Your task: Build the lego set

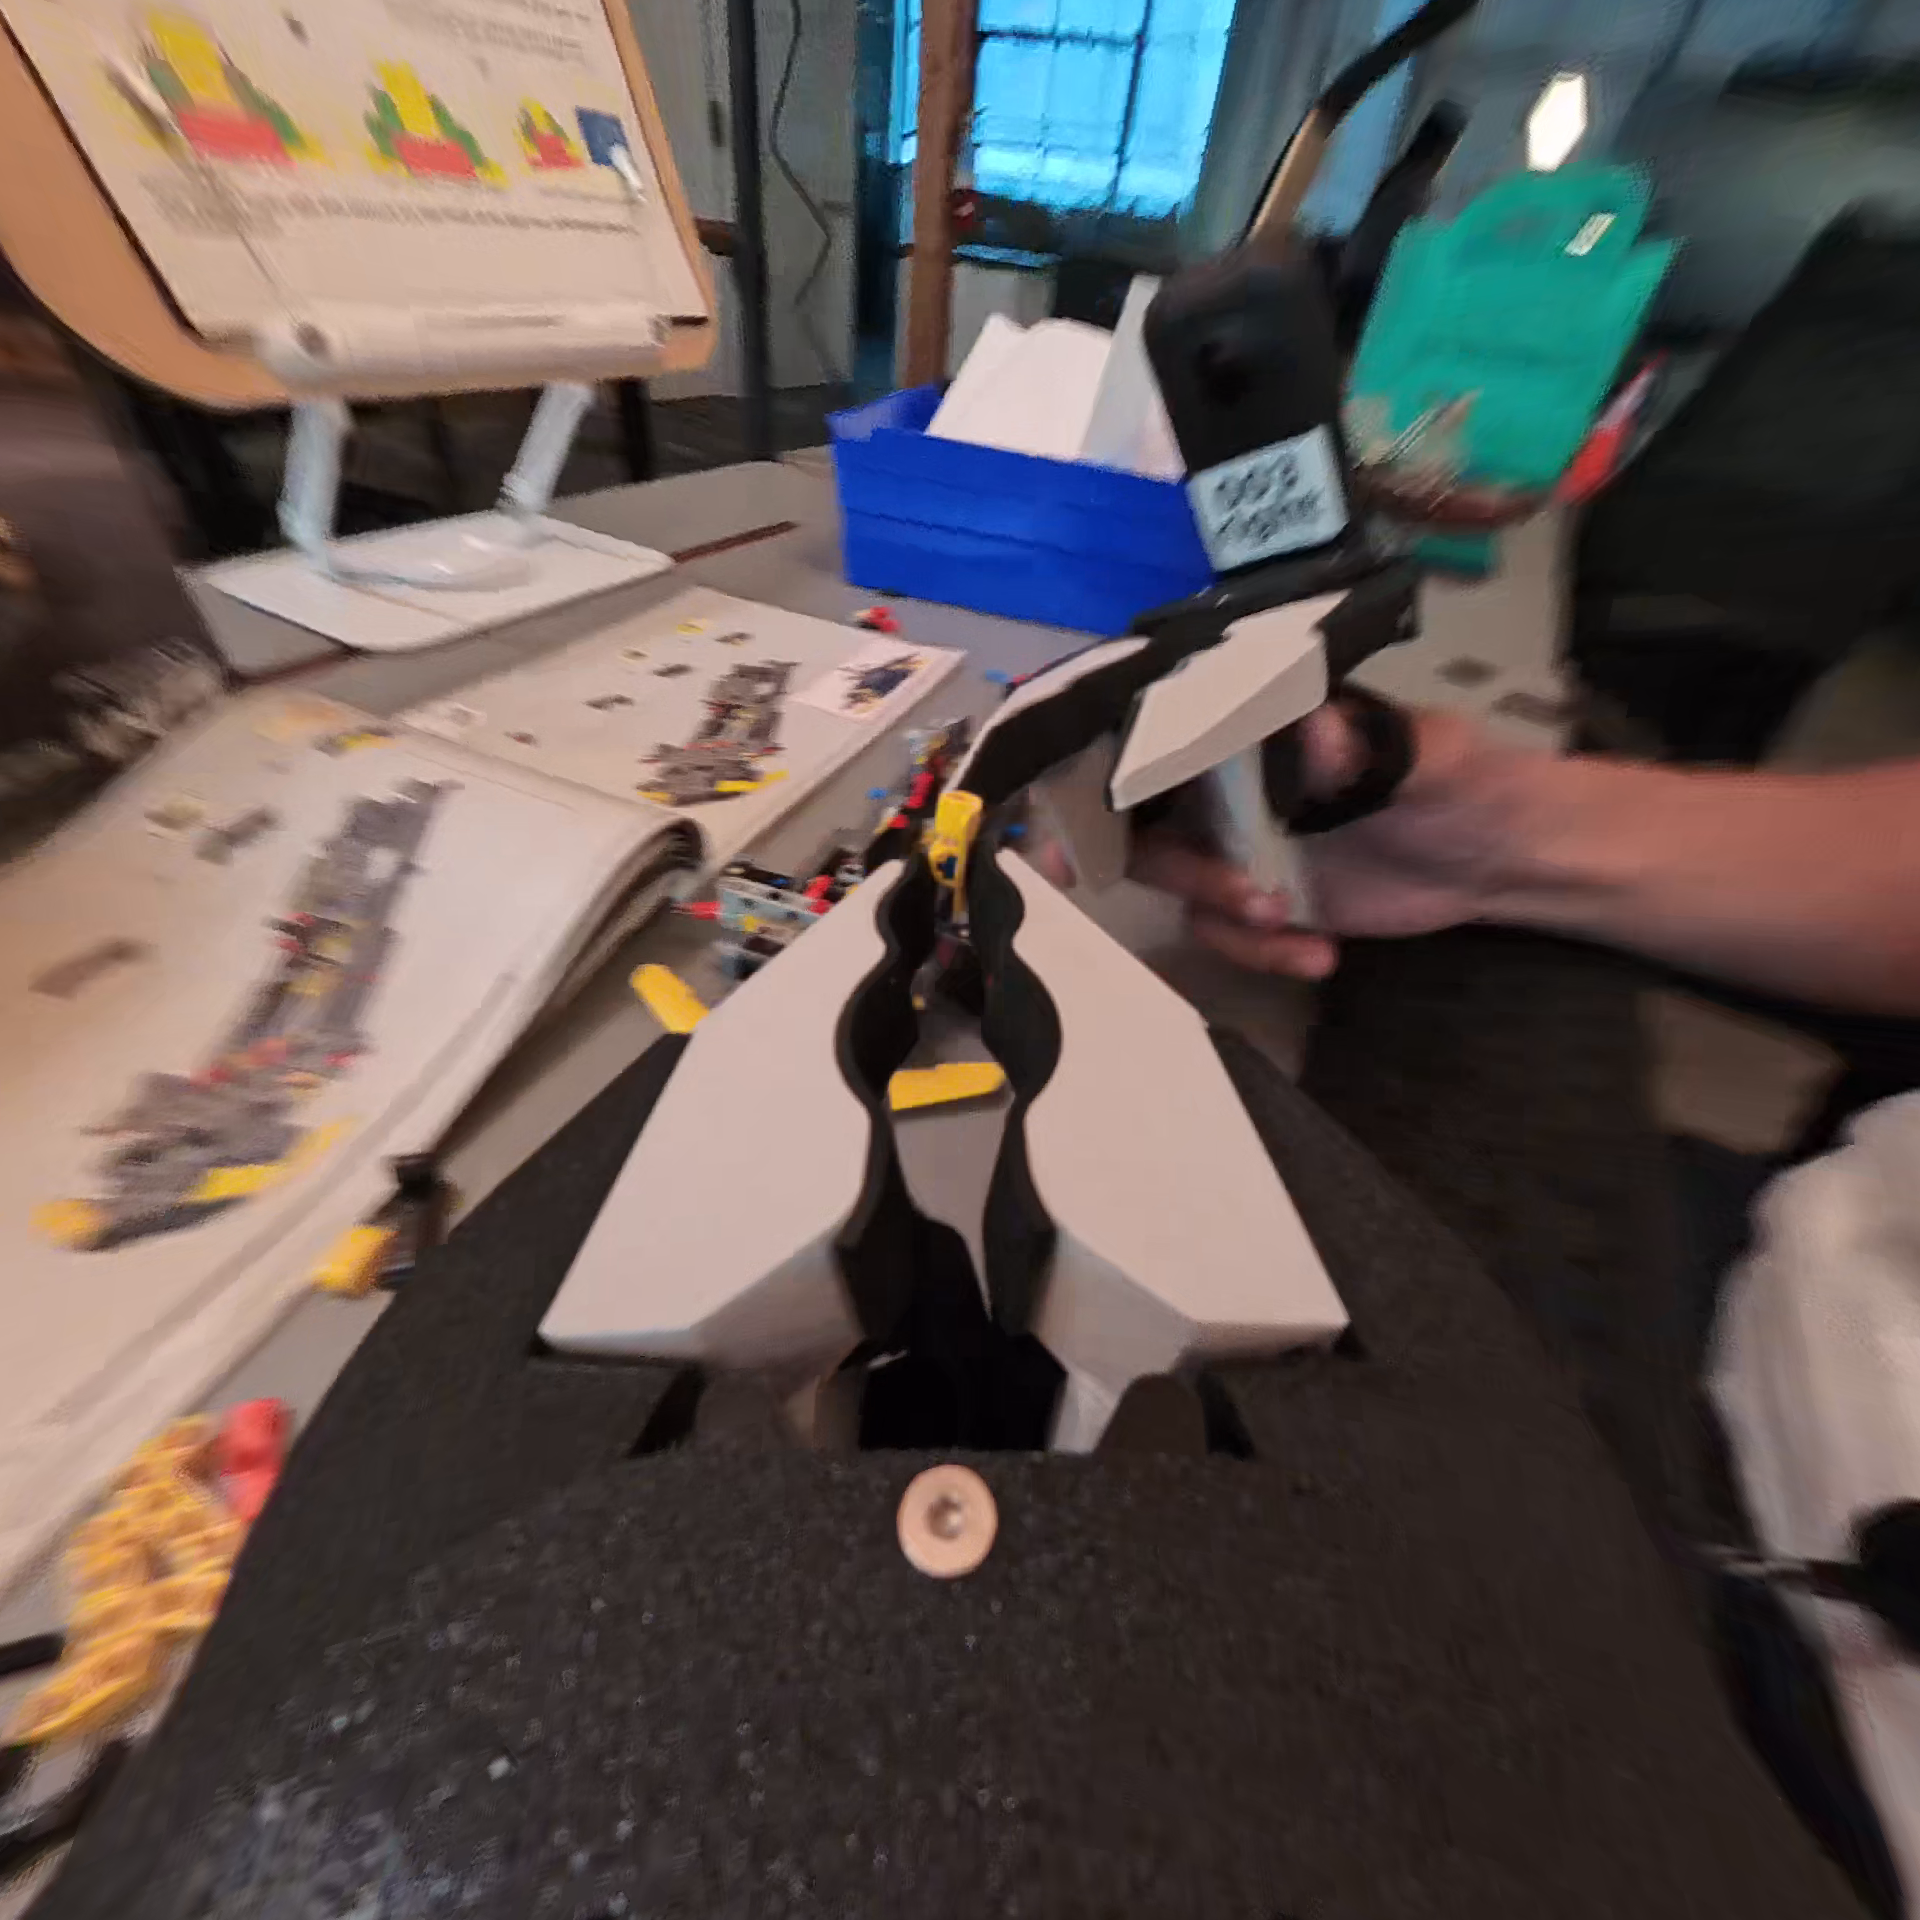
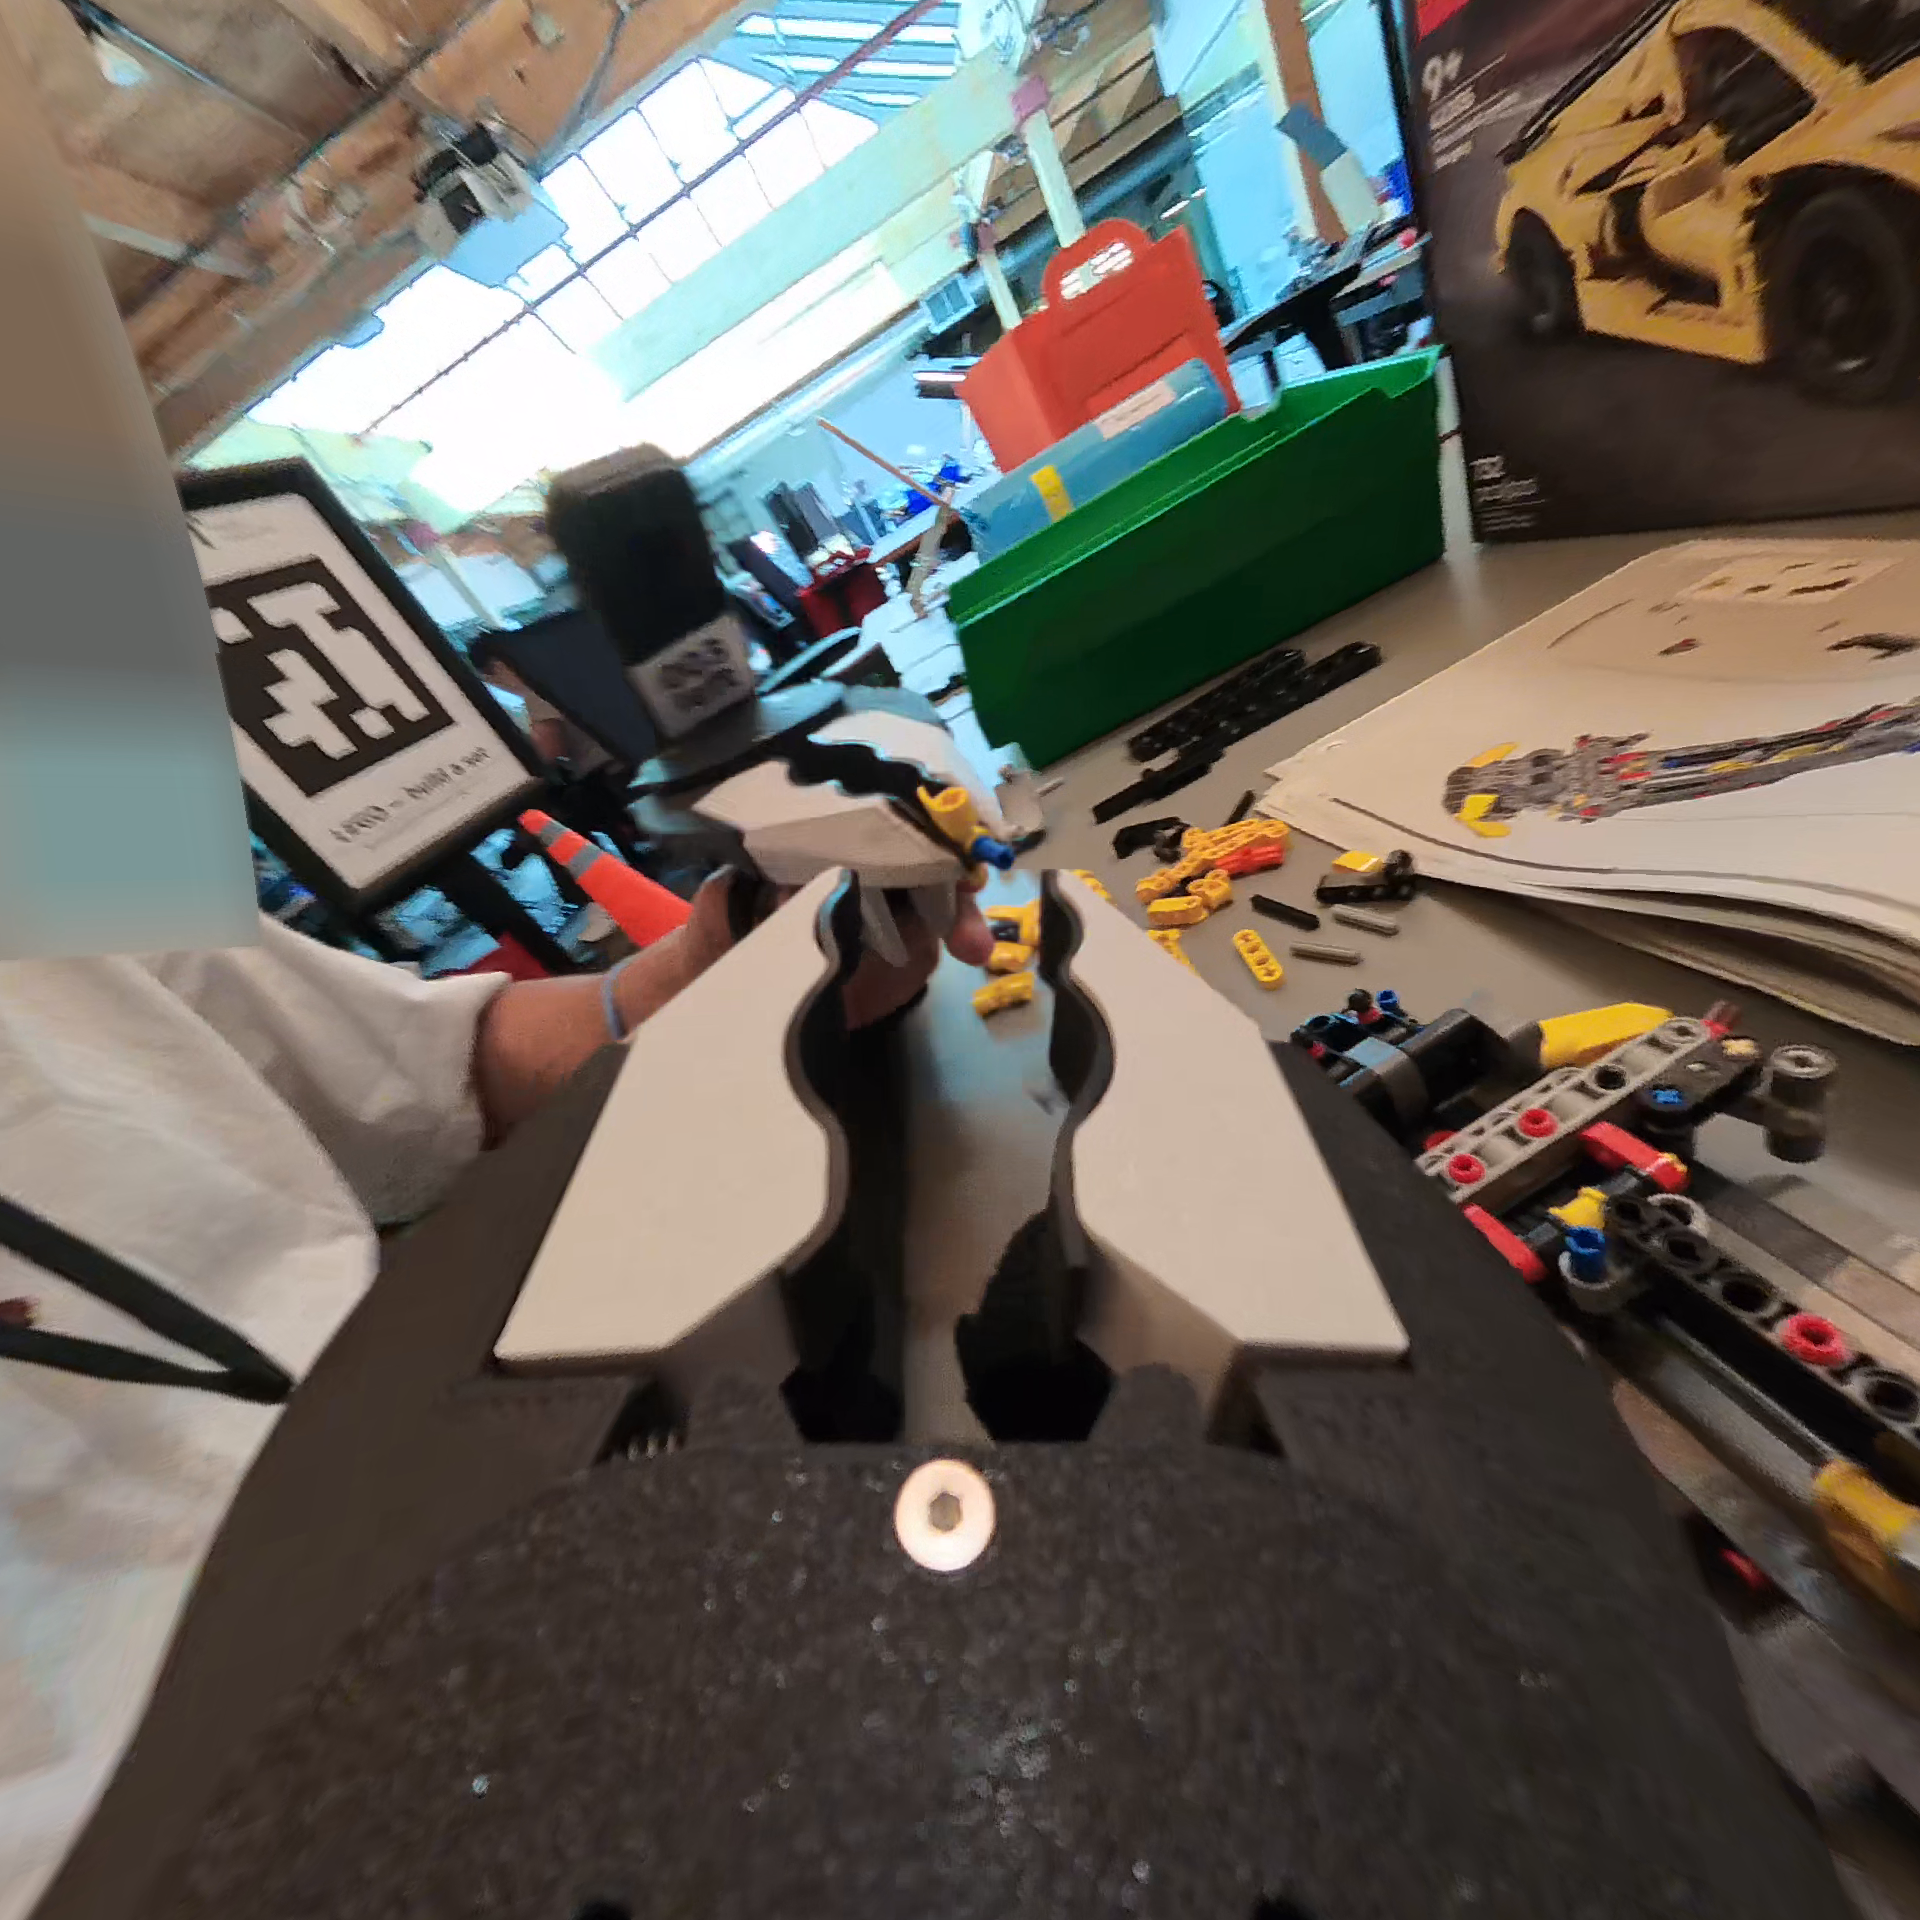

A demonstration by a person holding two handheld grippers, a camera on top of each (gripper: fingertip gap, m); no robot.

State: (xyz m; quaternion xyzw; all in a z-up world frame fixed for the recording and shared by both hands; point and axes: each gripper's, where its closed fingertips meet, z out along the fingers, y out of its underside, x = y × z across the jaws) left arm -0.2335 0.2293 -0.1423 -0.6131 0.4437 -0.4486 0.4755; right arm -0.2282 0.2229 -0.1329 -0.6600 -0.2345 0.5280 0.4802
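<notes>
My left gripper point(image 1: 951, 868) is shut on a small yellow connector point(image 1: 954, 826) with a blue pin, held above the table. In the right wrist view the left gripper point(image 2: 961, 831) comes in from the left with that connector point(image 2: 948, 808) at its tips. My right gripper point(image 2: 945, 883) is open and empty, its fingertips just below and in front of the connector. It also shows in the left wrist view point(image 1: 987, 764), close above the connector. The part-built grey, black and red chassis point(image 2: 1621, 1153) lies on the table to the right, partly hidden in the left wrist view point(image 1: 779, 904).
An open instruction booklet point(image 1: 416, 883) point(image 2: 1662, 790) lies on the table. Loose yellow parts point(image 2: 1205, 862) and black beams point(image 2: 1247, 696) lie beyond the grippers. A green bin point(image 2: 1195, 582), the set's box point(image 2: 1683, 260), a blue bin point(image 1: 1018, 520) and a board on a stand point(image 1: 343, 187) stand behind. My left and right fingertips are right by each other.
</notes>
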